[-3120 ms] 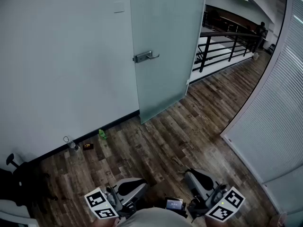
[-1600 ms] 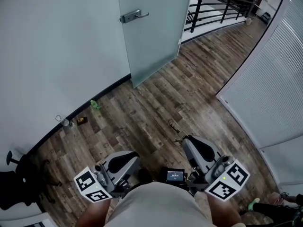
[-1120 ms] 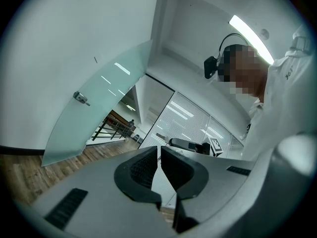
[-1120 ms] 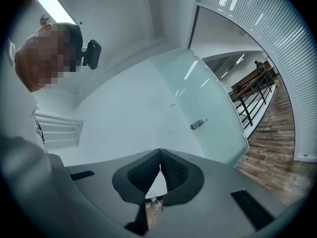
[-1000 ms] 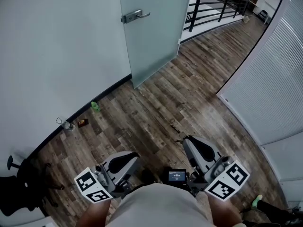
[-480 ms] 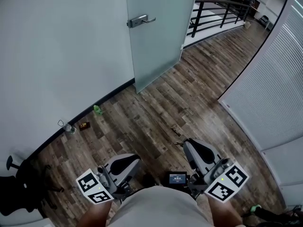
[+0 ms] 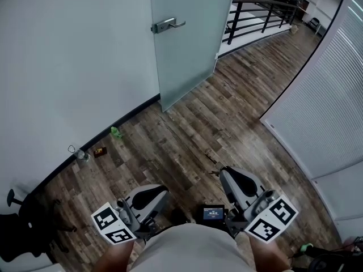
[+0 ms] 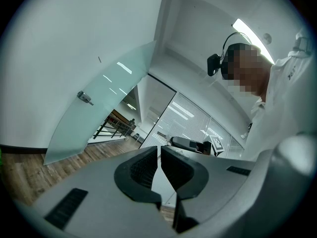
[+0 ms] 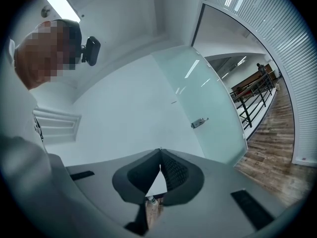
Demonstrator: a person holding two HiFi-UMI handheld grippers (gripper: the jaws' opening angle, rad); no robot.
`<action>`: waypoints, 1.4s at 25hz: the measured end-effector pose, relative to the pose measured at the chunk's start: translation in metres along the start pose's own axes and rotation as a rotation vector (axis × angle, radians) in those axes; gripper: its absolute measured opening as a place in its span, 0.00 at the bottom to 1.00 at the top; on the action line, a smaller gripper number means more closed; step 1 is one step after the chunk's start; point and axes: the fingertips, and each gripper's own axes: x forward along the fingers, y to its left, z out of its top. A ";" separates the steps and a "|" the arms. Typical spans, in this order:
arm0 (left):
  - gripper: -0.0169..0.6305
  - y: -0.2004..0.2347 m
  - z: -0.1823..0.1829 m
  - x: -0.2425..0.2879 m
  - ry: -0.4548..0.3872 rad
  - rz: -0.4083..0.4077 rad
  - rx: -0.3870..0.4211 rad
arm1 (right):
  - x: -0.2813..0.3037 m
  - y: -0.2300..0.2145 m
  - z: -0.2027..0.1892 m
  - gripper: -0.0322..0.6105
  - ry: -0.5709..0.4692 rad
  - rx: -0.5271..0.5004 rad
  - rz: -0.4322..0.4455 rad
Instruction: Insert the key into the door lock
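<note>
The frosted glass door (image 7: pixel 193 44) stands ajar far ahead, its metal handle (image 7: pixel 168 25) and lock plate on the left edge. Both grippers hang low in front of the person, far from the door. My left gripper (image 7: pixel 159 190) is shut with nothing between its pads (image 8: pixel 148 170). My right gripper (image 7: pixel 220 173) is shut, and a small thin piece, apparently the key (image 7: pixel 211 172), sticks out of its tips. In the right gripper view the jaws (image 9: pixel 159 151) meet at the tips, with the handle (image 9: pixel 199 123) beyond them. The handle (image 8: pixel 85 98) also shows in the left gripper view.
A white wall (image 7: pixel 68 67) runs left of the door. A green scrap (image 7: pixel 115 132), a small bottle (image 7: pixel 81 154) and a brown item (image 7: pixel 100 151) lie at its foot. A black railing (image 7: pixel 261 13) lies beyond the door, a curved blind wall (image 7: pixel 323 95) at right.
The head view has shifted a little, so the door handle sits slightly lower and further right in the picture. Both grippers stay where they were, still shut.
</note>
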 end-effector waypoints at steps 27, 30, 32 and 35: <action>0.08 0.085 0.030 0.063 -0.016 0.102 -0.005 | 0.085 -0.088 0.030 0.07 0.040 0.015 0.064; 0.08 0.102 0.038 0.087 -0.022 0.117 -0.006 | 0.101 -0.111 0.042 0.07 0.049 0.016 0.083; 0.08 0.113 0.047 0.105 -0.024 0.123 -0.006 | 0.114 -0.127 0.053 0.07 0.055 0.017 0.091; 0.08 0.128 0.060 0.133 -0.025 0.126 -0.006 | 0.131 -0.151 0.071 0.07 0.060 0.018 0.102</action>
